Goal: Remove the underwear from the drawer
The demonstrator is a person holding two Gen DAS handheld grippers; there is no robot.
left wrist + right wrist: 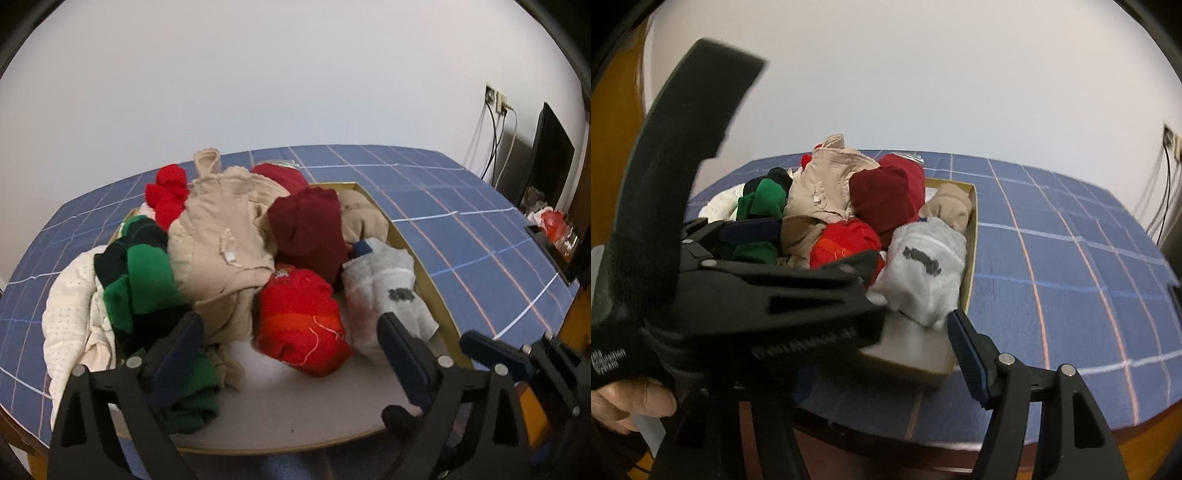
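With your left gripper (291, 332) jaws wide and your right gripper (484, 347) jaws part open, both empty, you hover over the drawer (424, 258); next, close on the red underwear (301, 317).

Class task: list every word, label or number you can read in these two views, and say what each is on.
None is readable.
White print on the black housing: blurred.
Dark mark on the grey sock: smudged, illegible.
White tag on the beige garment: too small.
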